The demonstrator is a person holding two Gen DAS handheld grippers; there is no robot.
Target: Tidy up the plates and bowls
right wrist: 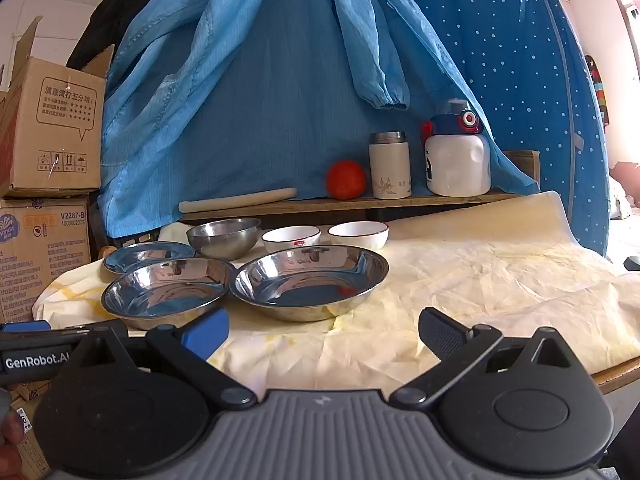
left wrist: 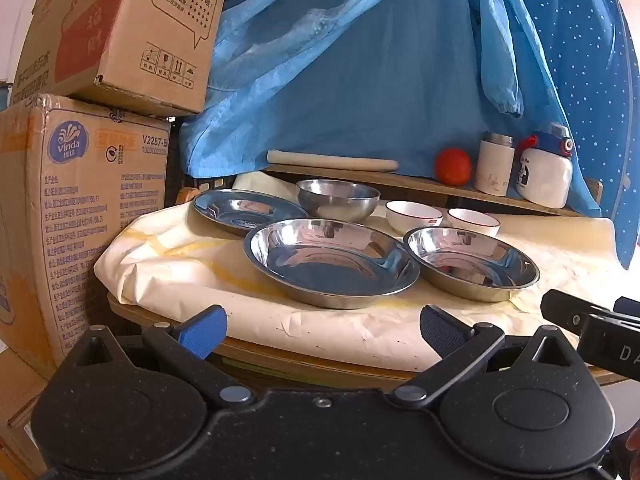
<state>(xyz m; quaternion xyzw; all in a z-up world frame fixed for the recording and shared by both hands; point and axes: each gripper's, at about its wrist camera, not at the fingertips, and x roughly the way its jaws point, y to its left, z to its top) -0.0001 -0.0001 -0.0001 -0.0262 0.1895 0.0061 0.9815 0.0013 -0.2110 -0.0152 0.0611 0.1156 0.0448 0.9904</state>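
Note:
Three steel plates sit on the cloth-covered table: a large middle one point(left wrist: 331, 264) point(right wrist: 168, 292), a right one point(left wrist: 472, 264) point(right wrist: 312, 280) and a far left one point(left wrist: 248, 210) point(right wrist: 148, 255). Behind them stand a steel bowl point(left wrist: 338, 199) point(right wrist: 223, 237) and two white bowls with red rims point(left wrist: 414, 216) point(left wrist: 473, 221) point(right wrist: 291, 238) point(right wrist: 358, 234). My left gripper point(left wrist: 324, 330) is open and empty, short of the table's front edge. My right gripper point(right wrist: 324, 330) is open and empty over the front of the table.
Stacked cardboard boxes point(left wrist: 80, 200) point(right wrist: 44, 128) stand left of the table. A low wooden shelf point(right wrist: 400, 202) at the back carries a rolling pin point(left wrist: 332, 160), a tomato point(right wrist: 346, 180), a flask point(right wrist: 390, 166) and a white bottle point(right wrist: 458, 160). Blue cloth point(right wrist: 280, 80) hangs behind.

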